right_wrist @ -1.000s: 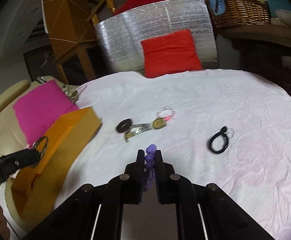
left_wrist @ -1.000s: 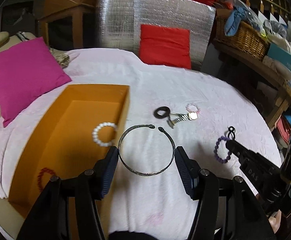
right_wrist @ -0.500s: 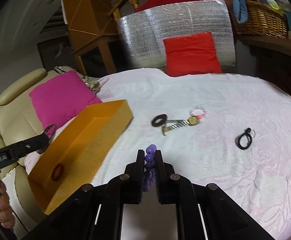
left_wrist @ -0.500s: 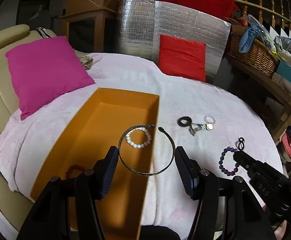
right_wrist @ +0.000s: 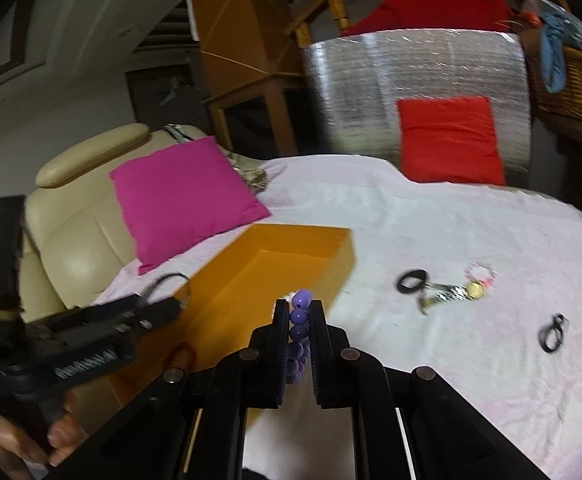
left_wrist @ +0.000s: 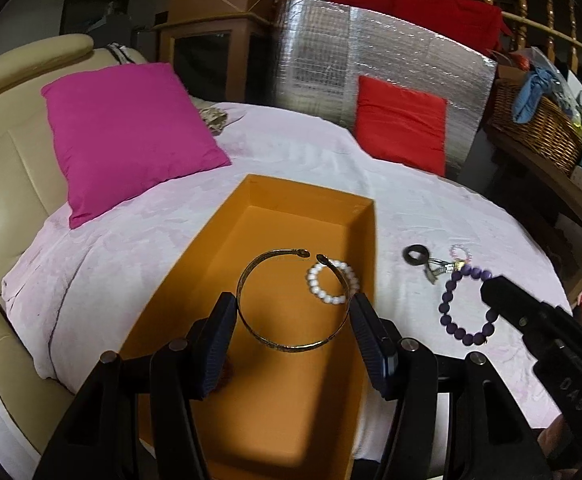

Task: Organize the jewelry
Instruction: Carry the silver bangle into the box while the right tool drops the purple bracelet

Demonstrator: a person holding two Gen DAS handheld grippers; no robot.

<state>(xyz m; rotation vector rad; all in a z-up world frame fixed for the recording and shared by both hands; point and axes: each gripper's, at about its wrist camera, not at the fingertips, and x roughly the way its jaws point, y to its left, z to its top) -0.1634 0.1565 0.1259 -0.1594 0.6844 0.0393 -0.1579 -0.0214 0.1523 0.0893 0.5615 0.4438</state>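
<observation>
So the left gripper (left_wrist: 293,320) is holding a brass open-ended bangle (left_wrist: 291,300) flat between its two pads, jaws spread about halfway to fit it, and it's hanging right over the open orange box (left_wrist: 267,400). Down in that box a white bead bracelet (left_wrist: 333,282) is lying near the right wall, plus a dark red one (right_wrist: 181,354) that's barely peeking out in the right wrist view.

The right gripper (right_wrist: 298,320) is pinching a purple bead bracelet (right_wrist: 299,334), jaws nearly together, and the loop is dangling just beside the box over the pale pink bedspread (right_wrist: 431,220).

Out on the bedspread a black ring (right_wrist: 411,280), a gold-faced watch (right_wrist: 457,292), a small pink bead bracelet (right_wrist: 481,272) and a black loop (right_wrist: 553,334) are sitting loose.
</observation>
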